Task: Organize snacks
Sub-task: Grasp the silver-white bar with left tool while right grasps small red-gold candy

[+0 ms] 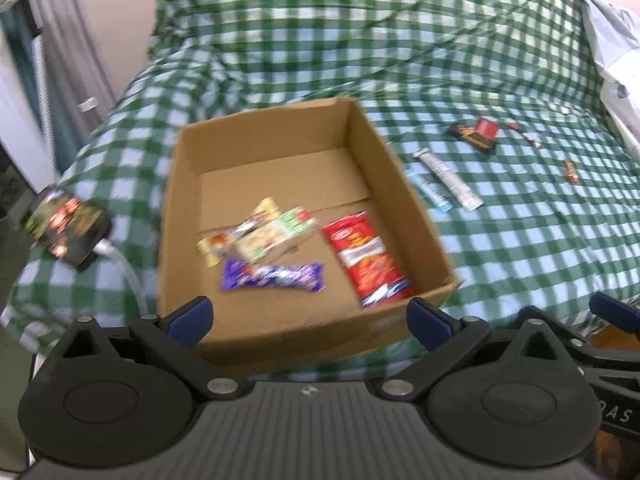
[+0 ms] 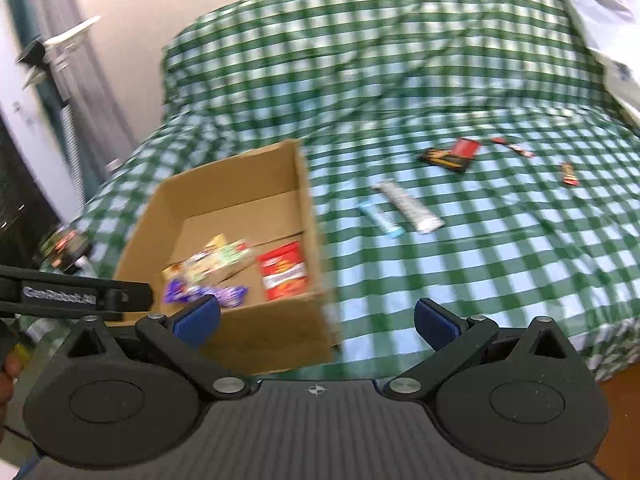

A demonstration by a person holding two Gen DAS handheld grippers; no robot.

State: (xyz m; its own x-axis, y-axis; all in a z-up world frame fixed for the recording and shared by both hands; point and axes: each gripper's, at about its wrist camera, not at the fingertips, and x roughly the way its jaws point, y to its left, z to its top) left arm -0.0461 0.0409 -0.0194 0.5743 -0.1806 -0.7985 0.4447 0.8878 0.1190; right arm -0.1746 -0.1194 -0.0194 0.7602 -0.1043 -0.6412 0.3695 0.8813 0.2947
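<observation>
Nearest to you, your left gripper (image 1: 308,320) has its blue-padded jaws spread wide with nothing between them, hanging over the near wall of the cardboard box (image 1: 264,128). Your right gripper (image 2: 318,322) is just as wide apart and empty, sitting off the box's right near corner.

Inside the box, closest to you, lies a purple chocolate bar (image 1: 274,277). Just beyond it a pale green-and-cream packet (image 1: 276,236) rests across a yellow wrapper (image 1: 216,246), the two overlapping. To their right a red snack packet (image 1: 366,254) lies flat near the box's right wall. The far half of the box floor is bare cardboard.

Left of the box, a phone (image 1: 66,226) with a lit screen and a white cable lies on the green checked bedspread (image 1: 540,240).

Right of the box, still loose on the bedspread, you have a light blue stick pack (image 2: 380,218) just beside a silver stick pack (image 2: 408,206), roughly parallel. Farther off, a black-and-gold packet (image 2: 444,160) touches a red packet (image 2: 466,147). Beyond those sit a thin red-and-dark wrapper (image 2: 514,147) and, well apart to the right, a small brown candy (image 2: 569,174).

At the far end the bedspread rises over a mound, with pale bedding (image 1: 616,52) at the right edge.
</observation>
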